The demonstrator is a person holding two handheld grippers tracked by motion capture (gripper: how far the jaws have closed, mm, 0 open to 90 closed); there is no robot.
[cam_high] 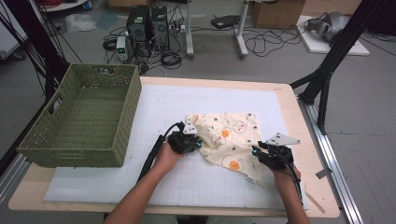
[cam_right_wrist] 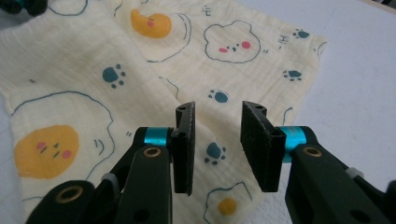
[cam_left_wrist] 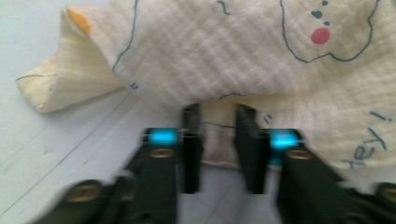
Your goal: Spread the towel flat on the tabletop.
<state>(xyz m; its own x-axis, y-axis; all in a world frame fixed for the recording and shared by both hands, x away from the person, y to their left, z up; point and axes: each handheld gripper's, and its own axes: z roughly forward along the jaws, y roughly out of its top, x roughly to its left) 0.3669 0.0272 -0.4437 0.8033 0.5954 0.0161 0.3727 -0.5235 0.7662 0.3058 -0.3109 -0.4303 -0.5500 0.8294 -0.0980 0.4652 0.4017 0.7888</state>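
Observation:
A cream cloth [cam_high: 231,133] printed with fried eggs, bears and paw prints lies rumpled on the white mat [cam_high: 187,182]. My left gripper [cam_high: 196,143] sits at the cloth's left edge. In the left gripper view its jaws [cam_left_wrist: 218,116] pinch a bunched fold of the cloth [cam_left_wrist: 233,51], and a loose corner sticks out to the left. My right gripper [cam_high: 256,150] is at the cloth's lower right edge. In the right gripper view it [cam_right_wrist: 217,112] hangs over the cloth [cam_right_wrist: 140,70] with its jaws apart and nothing pressed between the pads.
A green woven basket [cam_high: 70,149] stands on the table's left side, empty inside. The wooden table edge [cam_high: 308,140] runs close to the right of my right hand. Computers, cables and boxes lie on the floor beyond the table.

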